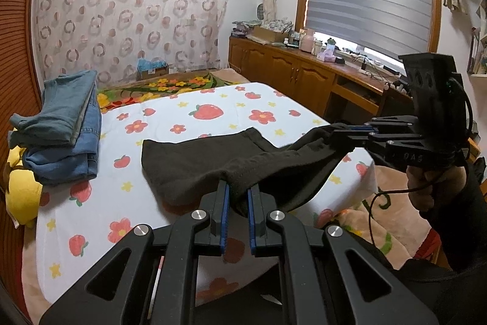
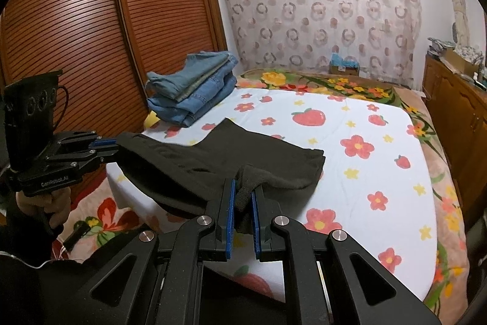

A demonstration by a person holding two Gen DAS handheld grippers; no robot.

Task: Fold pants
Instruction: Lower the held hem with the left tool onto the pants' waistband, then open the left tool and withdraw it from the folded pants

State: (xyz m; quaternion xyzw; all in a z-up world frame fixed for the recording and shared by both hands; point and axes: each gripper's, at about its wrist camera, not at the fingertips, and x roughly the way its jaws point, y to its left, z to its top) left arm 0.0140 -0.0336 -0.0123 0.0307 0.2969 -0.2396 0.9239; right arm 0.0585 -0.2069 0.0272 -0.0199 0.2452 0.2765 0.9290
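Dark brown pants [image 1: 194, 163] lie partly on the white strawberry-print sheet [image 1: 213, 108]; their far part rests flat and the near edge is lifted. My left gripper [image 1: 238, 188] is shut on the near edge of the pants. My right gripper [image 1: 334, 131] is shut on another corner of the same edge, off to the right. In the right wrist view the right gripper [image 2: 243, 188] pinches a fold of the pants [image 2: 243, 151], and the left gripper [image 2: 114, 143] holds the corner at the left.
A stack of folded blue jeans [image 1: 67, 127] sits at the bed's far left, also in the right wrist view [image 2: 194, 87]. A yellow plush [image 1: 21, 191] lies at the left edge. A wooden cabinet [image 1: 289, 72] stands right; a slatted wardrobe [image 2: 91, 29] stands left.
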